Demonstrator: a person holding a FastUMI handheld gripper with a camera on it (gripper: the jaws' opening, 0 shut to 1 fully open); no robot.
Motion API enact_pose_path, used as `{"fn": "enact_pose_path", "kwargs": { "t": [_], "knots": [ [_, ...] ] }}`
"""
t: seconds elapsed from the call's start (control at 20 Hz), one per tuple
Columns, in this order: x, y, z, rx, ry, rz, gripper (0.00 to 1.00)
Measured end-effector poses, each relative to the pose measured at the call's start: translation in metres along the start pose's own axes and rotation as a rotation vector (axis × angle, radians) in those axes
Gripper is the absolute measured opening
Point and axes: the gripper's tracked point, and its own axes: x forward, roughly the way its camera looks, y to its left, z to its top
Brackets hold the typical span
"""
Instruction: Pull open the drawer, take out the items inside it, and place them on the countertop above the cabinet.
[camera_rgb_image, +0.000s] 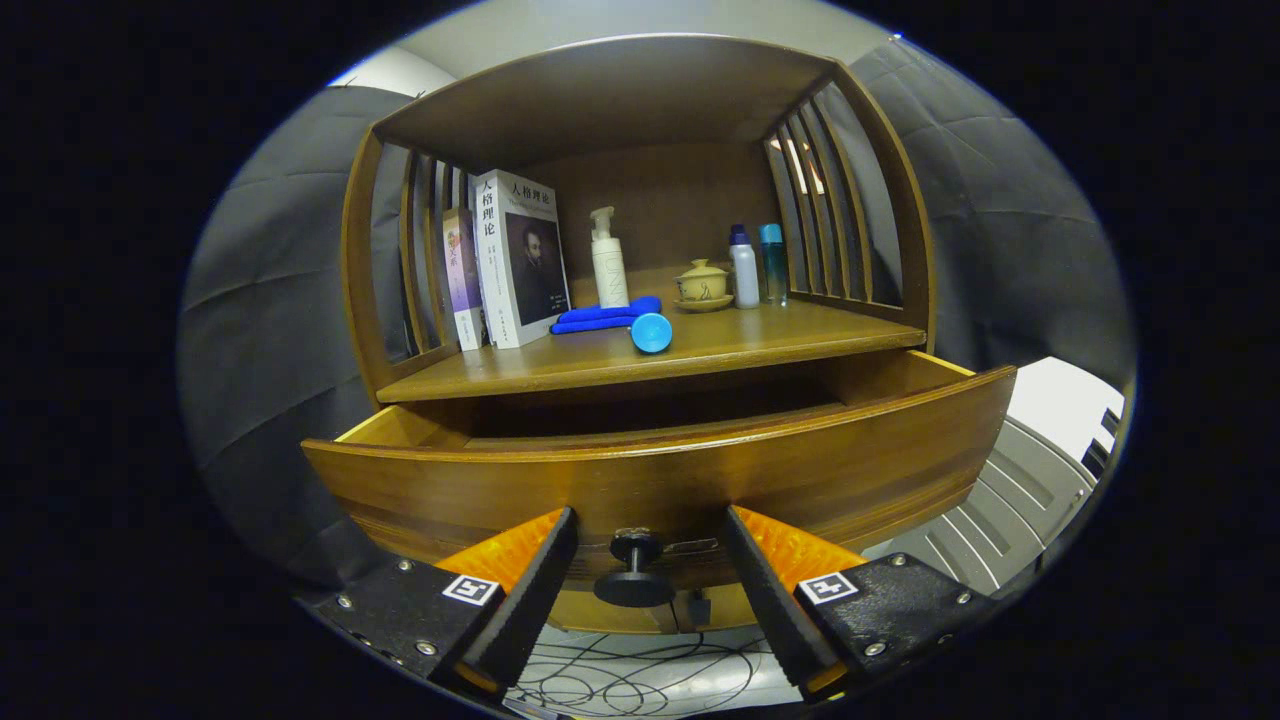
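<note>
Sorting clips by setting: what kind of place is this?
Likely a staged recording booth, not a home: a wooden cabinet with its drawer pulled out, black cloth behind, loose cables on the floor. Gripper jaws open around the knob.

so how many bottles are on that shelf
3. A white pump bottle stands mid-shelf behind the blue cloth; a white bottle and a teal one stand together at the right, beside the lidded cup. Others may hide behind the books.

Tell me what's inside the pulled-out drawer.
The drawer stands open, but its front panel hides the inside; only dark shadow shows, no items. The open gripper straddles the knob without touching it.
</note>
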Motion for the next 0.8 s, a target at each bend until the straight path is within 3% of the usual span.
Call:
{"fn": "enact_pose_path", "kwargs": {
  "t": [0.8],
  "knots": [
    [0.044,0.001,0.010,-0.029,0.004,-0.005,0.93]
  ]
}}
